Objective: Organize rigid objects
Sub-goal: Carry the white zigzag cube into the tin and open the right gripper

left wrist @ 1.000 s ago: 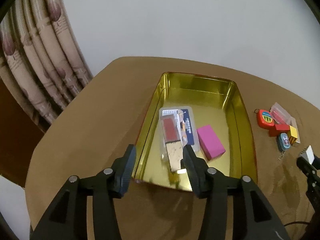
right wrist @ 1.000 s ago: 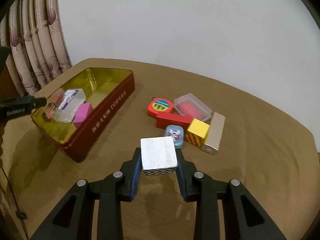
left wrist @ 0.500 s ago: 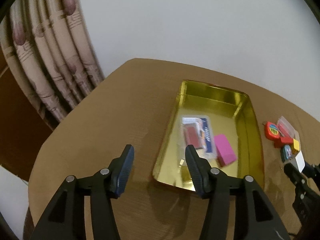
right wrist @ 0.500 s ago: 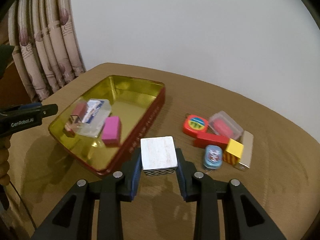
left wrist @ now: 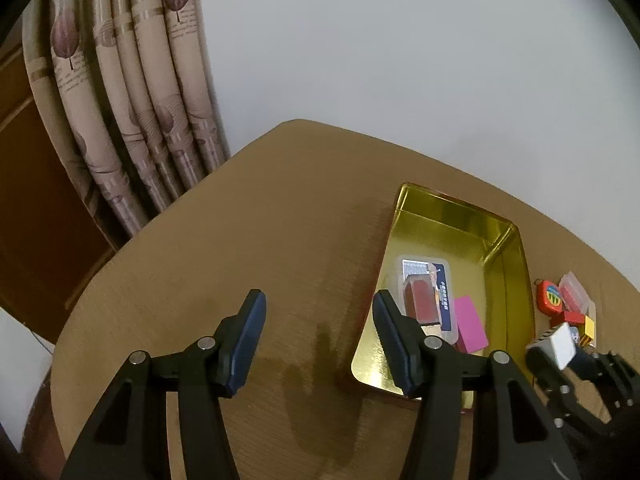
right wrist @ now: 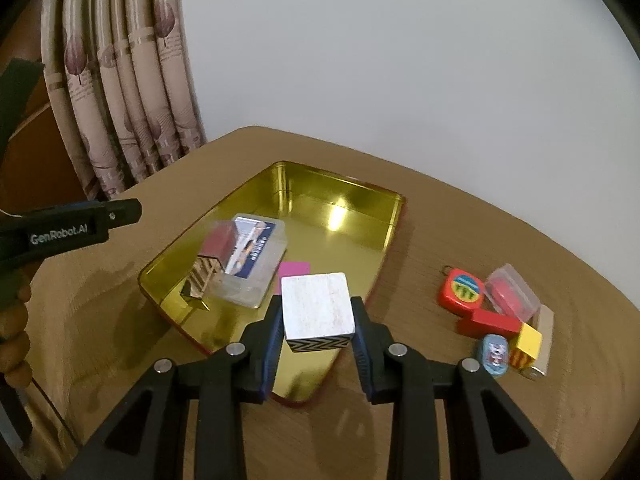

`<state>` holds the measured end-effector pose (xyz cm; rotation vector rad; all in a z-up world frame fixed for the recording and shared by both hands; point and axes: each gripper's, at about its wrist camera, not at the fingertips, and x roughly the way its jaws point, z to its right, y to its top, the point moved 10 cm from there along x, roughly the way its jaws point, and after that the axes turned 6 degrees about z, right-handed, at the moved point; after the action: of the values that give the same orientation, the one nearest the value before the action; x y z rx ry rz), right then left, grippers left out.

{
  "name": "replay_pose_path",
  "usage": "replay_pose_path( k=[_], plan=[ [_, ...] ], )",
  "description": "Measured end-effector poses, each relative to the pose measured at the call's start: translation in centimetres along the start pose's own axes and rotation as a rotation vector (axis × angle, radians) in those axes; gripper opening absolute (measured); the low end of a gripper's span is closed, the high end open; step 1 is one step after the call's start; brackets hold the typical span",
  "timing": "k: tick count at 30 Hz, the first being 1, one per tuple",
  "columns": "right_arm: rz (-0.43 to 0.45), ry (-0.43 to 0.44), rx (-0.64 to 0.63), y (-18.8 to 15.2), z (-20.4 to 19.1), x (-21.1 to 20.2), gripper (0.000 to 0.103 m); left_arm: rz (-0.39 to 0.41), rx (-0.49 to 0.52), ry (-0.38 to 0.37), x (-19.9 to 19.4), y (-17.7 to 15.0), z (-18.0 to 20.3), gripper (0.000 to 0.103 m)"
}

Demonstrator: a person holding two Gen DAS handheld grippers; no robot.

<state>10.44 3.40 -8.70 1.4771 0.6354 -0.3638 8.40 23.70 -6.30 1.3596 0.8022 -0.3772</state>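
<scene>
Now the right gripper (right wrist: 316,344), fingers clamped on the white block (right wrist: 318,306), hovers over the gold tin (right wrist: 394,216), needing only release, while the left gripper (left wrist: 318,340) hangs apart, empty.

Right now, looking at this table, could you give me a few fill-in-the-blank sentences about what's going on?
1. The right hand-held gripper is shut on a white ____ with a zigzag side.
2. The pink block lies inside the gold ____.
3. The left hand-held gripper holds ____ between its fingers.
4. The round red tape measure sits on the ____, outside the tin.

Missing words: cube; tin; nothing; table
</scene>
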Motion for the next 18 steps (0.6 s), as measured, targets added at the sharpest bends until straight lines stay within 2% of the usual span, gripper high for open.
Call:
replay_pose_path(
  k=[18],
  plan=[
    [-0.095, 0.014, -0.027, -1.6, -1.6, 5.1, 0.032, -0.017, -0.009, 0.016, 0.8, -0.2, -0.4, 0.054]
  ],
)
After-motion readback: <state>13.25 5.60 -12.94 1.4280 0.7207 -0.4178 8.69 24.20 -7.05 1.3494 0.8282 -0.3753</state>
